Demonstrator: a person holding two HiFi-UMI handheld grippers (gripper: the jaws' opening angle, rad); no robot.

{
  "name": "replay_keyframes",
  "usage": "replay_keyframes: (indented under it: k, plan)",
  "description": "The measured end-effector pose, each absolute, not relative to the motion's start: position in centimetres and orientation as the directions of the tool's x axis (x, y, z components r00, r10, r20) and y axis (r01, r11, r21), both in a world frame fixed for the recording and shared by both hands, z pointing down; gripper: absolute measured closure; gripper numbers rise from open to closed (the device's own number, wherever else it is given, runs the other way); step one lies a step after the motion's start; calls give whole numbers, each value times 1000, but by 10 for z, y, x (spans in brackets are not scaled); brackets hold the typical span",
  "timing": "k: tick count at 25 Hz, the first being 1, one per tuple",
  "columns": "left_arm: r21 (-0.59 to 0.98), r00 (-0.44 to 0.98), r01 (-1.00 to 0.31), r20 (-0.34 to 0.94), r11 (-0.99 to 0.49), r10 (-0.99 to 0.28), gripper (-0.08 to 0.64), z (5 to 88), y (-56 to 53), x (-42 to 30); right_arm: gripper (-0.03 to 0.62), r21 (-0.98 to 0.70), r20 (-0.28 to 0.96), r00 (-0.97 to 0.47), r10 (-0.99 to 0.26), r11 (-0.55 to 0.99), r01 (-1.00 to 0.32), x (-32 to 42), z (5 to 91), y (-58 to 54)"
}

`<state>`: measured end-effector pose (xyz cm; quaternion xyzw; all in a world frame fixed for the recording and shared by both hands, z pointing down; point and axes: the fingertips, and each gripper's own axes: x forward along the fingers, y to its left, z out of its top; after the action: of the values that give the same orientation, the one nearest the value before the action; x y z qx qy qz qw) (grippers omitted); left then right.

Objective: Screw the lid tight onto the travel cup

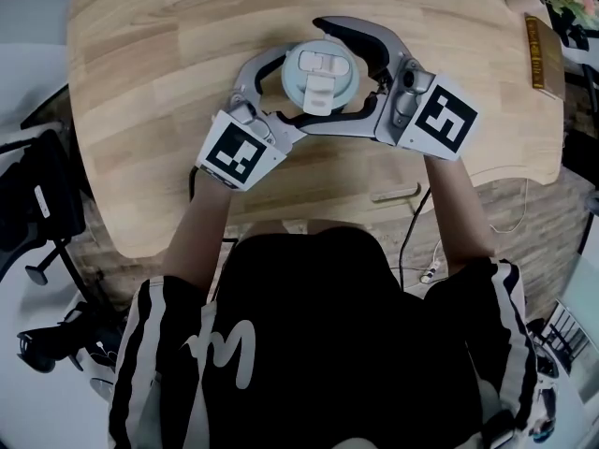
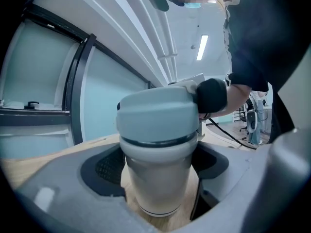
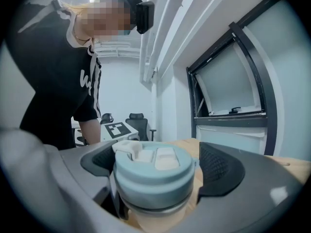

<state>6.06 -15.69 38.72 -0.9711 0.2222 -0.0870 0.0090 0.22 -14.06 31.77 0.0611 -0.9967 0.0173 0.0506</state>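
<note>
At the middle of the pale wooden table [image 1: 168, 54], the travel cup [image 2: 156, 198] stands upright with its lid [image 1: 319, 75] on top, and 2 grippers close on it from opposite sides. The left gripper [image 2: 158, 166] has its jaws drawn in narrow around the cup's smooth, cream-coloured body, the dark textured pads [image 2: 104, 171] meeting it just under the lid's rim. The right gripper [image 3: 153, 178] sits higher, its jaws closed on the lid itself, with 1 mesh-patterned pad [image 3: 221, 169] tight against the lid's side. The lid is round, matte pale blue, with 2 raised white blocks on its flat top and a dark ring where it meets the cup. Both grippers are grey, curved and glossy, each carrying a cube with black-and-white square markers [image 1: 239, 152].
</note>
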Motion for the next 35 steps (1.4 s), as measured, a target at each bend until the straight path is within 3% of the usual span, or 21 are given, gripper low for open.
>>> replay_keyframes:
  k: [20,25,35]
  plan:
    - [-30,828,-545,135,-838,-544,141,386,-155,56,89,28,41,-887,-460,888,-459,9,309,-148]
    - [-29,827,-547,133,-837,-546,141,386,-155,56,133,9,39,-865,-501,866,-501,8,310,-146]
    - [-19,823,-559,109,-829,-557,141,388,-155,55,141,87,63,-759,-648,762,-642,6,312,-147]
